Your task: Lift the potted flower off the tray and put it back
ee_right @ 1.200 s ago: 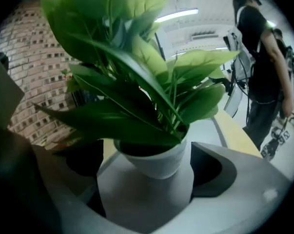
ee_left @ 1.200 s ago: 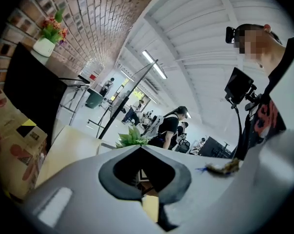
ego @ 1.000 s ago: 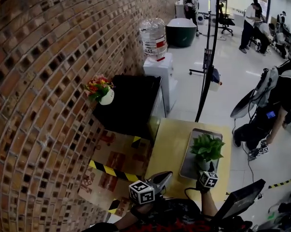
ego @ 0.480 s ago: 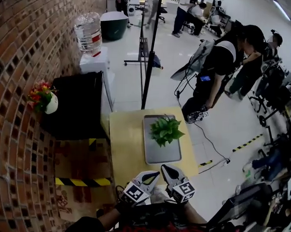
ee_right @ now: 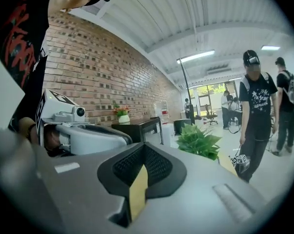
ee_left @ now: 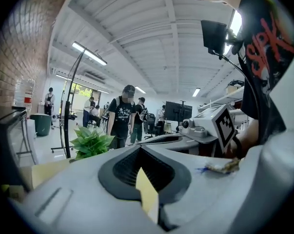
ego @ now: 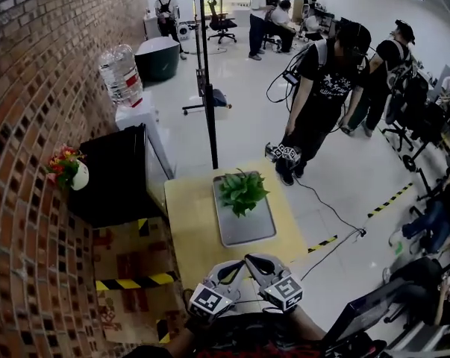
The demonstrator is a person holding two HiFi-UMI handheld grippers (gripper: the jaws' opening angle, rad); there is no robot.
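The potted plant (ego: 242,191), a bunch of green leaves that hides its pot, stands on the grey tray (ego: 247,230) on the yellow table (ego: 187,230). Both grippers hover close to my body at the table's near edge, well short of the tray. My left gripper (ego: 234,268) is shut with nothing in it, and my right gripper (ego: 257,262) beside it is shut and empty too. From the left gripper (ee_left: 142,152) the plant (ee_left: 90,143) shows ahead to the left. From the right gripper (ee_right: 144,155) the plant (ee_right: 198,141) shows ahead to the right.
A brick wall runs along the left. Beyond the table stand a black cabinet (ego: 116,174) with a flower vase (ego: 68,170), a water dispenser (ego: 124,77) and a pole stand (ego: 207,73). Several people (ego: 322,88) stand past the table's far right. Flattened cardboard (ego: 127,267) lies left of the table.
My right gripper drew back from the plant on the tray, shut, and came in beside the left one. The head view swung to the right. The plant stays on the tray.
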